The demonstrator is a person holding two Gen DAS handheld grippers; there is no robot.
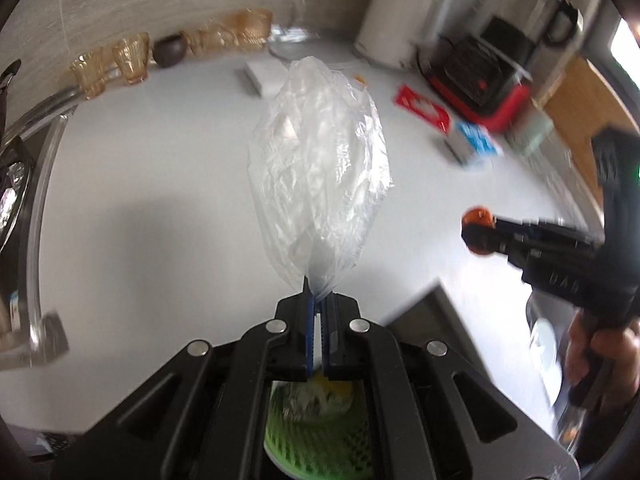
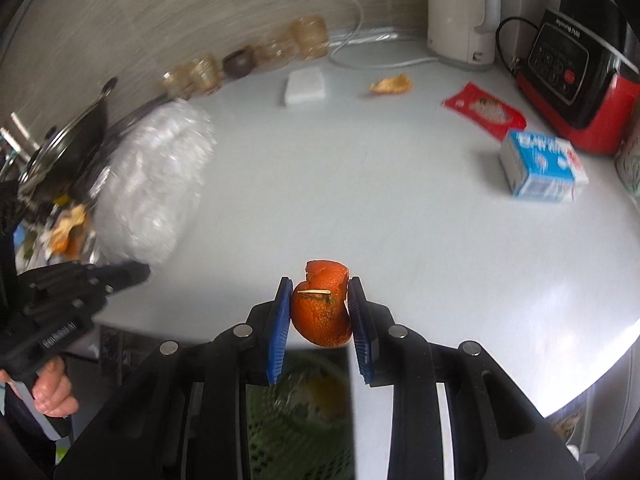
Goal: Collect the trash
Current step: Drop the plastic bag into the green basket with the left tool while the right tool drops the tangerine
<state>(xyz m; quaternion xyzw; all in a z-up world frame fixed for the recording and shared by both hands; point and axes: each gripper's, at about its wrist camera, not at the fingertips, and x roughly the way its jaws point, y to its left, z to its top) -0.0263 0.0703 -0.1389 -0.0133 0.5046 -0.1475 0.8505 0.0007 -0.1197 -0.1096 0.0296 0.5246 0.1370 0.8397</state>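
My left gripper is shut on a crumpled clear plastic bag that stands out ahead of its blue pads, above the white countertop. The same bag shows blurred at the left of the right wrist view, beside the left gripper. My right gripper is shut on a curled piece of orange peel. Seen from the left wrist, the right gripper carries that orange peel at the right. Below both grippers sits a green mesh bin with scraps in it.
On the counter lie another bit of peel, a red wrapper, a blue-and-white carton and a white block. A red-and-black appliance, a white kettle and amber glasses line the back. A lidded pan stands left.
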